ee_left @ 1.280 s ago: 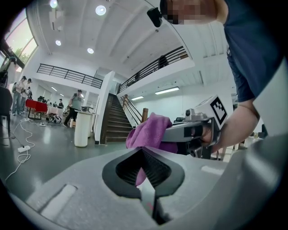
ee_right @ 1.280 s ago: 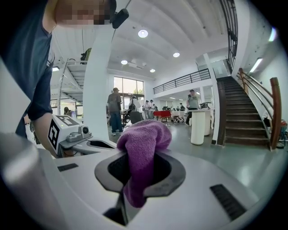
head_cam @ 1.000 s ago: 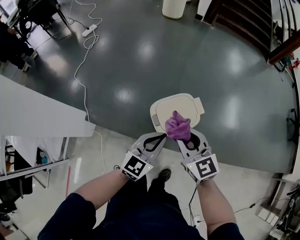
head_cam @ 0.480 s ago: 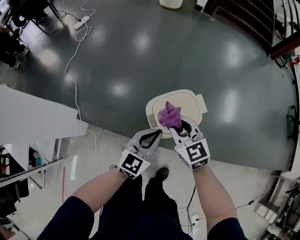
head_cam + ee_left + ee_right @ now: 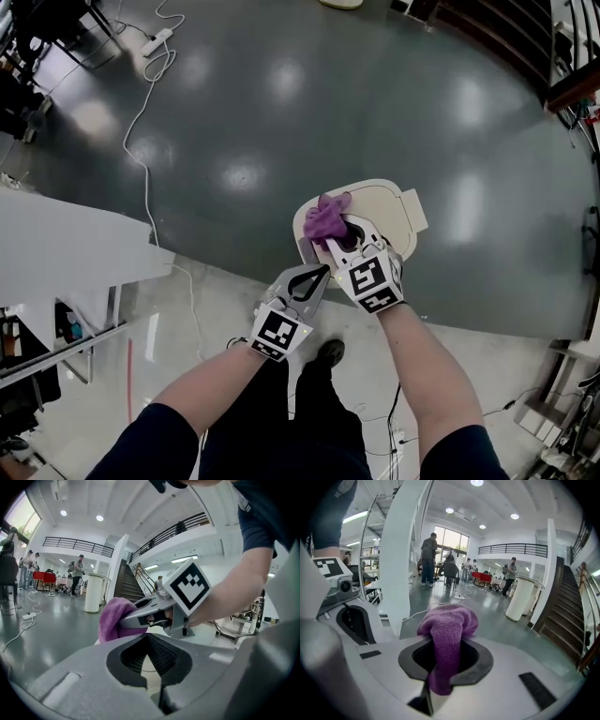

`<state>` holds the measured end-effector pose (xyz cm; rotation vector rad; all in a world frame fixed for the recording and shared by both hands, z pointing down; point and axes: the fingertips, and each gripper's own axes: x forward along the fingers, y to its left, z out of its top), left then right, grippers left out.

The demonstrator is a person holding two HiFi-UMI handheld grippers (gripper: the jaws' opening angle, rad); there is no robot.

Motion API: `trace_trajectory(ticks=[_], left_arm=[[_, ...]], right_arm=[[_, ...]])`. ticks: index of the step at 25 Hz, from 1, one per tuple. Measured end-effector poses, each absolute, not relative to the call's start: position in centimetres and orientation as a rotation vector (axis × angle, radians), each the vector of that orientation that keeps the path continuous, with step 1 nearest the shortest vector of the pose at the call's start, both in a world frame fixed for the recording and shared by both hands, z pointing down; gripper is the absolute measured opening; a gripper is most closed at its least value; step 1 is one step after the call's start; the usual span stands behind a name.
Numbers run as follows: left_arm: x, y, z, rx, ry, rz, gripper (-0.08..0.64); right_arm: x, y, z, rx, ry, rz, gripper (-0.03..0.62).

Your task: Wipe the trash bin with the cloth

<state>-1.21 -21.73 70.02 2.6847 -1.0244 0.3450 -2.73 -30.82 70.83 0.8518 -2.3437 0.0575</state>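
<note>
The trash bin [image 5: 380,208] has a cream lid and stands on the dark floor right in front of me. My right gripper [image 5: 330,240] is over the lid's left part, shut on a bunched purple cloth [image 5: 324,221] that rests on the lid. In the right gripper view the cloth [image 5: 447,632] sticks up out of the gripper [image 5: 440,667]. My left gripper [image 5: 319,273] hovers just near of the bin's front left edge, shut and holding nothing. In the left gripper view it [image 5: 150,667] points at the cloth [image 5: 114,618].
A white cable [image 5: 141,141] runs over the floor to a power strip [image 5: 157,39] at far left. A white panel [image 5: 66,248] juts in from the left. Stairs [image 5: 569,620] rise at right. A tall white bin [image 5: 519,598] and several people stand far off.
My right gripper has carried the cloth forward and left, from the lid's near edge onto its left part. The left gripper stays close beside it.
</note>
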Motion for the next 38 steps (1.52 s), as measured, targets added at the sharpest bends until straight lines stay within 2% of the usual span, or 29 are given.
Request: trace_trajectory(ticks=[8, 17, 38], left_arm=[[-0.2, -22.3, 73.2, 2.663, -1.008, 0.402, -0.009], [0.5, -21.7, 75.1, 2.644, -0.998, 0.439, -0.009], [0.6, -21.2, 76.1, 2.657, -0.998, 0.493, -0.009]], right_arm=[[-4.0, -33.1, 74.7, 0.720, -2.193, -0.067, 0.070], [-2.6, -34.3, 75.1, 0.699, -2.143, -0.156, 0.071], [17.5, -39.0, 76.0, 1.180, -1.950, 0.150, 0.071]])
